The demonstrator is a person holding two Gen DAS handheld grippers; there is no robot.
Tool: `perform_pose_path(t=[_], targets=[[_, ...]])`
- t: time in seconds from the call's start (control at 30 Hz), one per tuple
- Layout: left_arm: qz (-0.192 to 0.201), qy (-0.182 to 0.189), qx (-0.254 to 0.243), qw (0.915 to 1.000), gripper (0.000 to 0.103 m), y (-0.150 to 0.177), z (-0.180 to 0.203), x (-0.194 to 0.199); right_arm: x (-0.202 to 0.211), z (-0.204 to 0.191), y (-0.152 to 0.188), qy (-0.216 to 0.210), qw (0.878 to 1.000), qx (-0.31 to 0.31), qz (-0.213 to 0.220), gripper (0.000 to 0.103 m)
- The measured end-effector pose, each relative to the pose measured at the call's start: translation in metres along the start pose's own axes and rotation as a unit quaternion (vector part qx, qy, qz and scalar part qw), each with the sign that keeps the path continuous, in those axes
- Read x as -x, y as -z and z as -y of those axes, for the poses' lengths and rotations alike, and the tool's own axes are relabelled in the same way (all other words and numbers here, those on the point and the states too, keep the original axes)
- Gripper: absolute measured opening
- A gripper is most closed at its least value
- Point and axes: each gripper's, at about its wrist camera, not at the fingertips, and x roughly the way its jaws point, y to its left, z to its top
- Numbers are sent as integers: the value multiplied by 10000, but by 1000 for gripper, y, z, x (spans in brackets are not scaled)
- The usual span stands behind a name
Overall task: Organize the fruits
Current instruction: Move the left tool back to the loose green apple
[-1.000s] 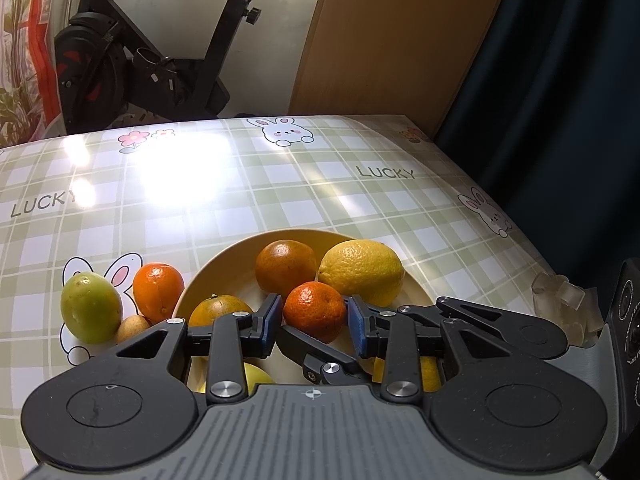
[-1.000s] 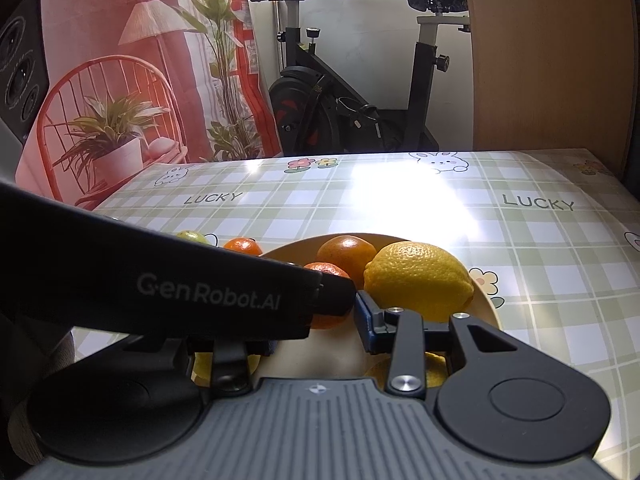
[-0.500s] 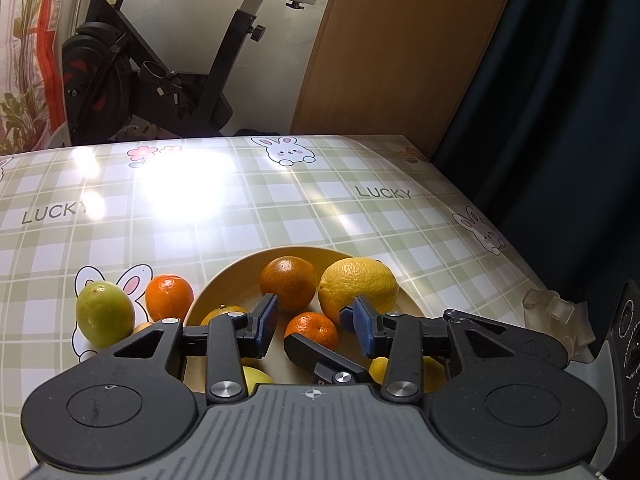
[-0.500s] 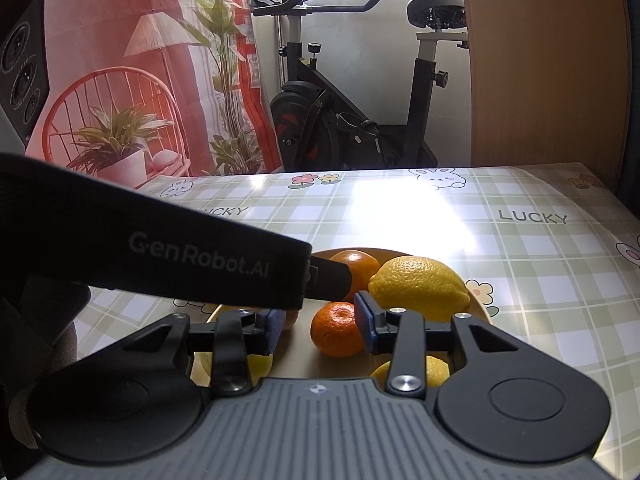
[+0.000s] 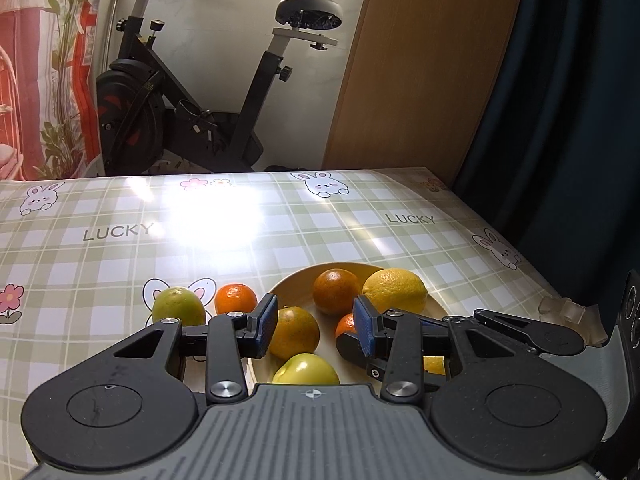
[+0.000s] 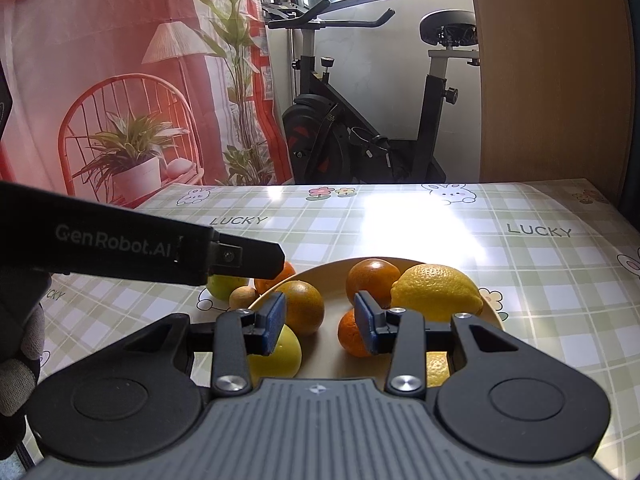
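Most of the fruit already sits in the bowl [image 5: 434,312]: a lemon [image 5: 395,291] at the far right, an orange [image 5: 335,291] beside it, another orange [image 5: 294,333] towards the near left, a small mandarin [image 6: 352,334] in the middle, and a green apple [image 5: 306,370] at the near rim. Left of the bowl, on the checked tablecloth [image 5: 120,256], three pieces are not yet in: a mandarin [image 5: 235,299] just beside the rim, a green fruit [image 5: 178,306] beyond that, and a small brownish one [image 6: 243,297] near them.

The left gripper [image 5: 316,322] hangs over the near side of the bowl with its jaws apart and nothing between them; the right gripper [image 6: 320,322] hovers there too, also spread and empty; seen from the right wrist, the left one's arm crosses above the loose fruit.

I'd judge we're between picks, the sorting well along; the next move looks like swinging the left claw out past the bowl's left rim, lowering it around the nearby mandarin, closing gently since round fruit rolls, then carrying it into the gap in the bowl's middle.
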Motion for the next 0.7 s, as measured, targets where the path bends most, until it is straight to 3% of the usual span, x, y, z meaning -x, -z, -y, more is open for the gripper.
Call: perform_pose_path(t=[0.7], targets=[[416,-795,812,9927,44,14,-74,45,-7,-22,-1,-157,9991,394,-60,42]])
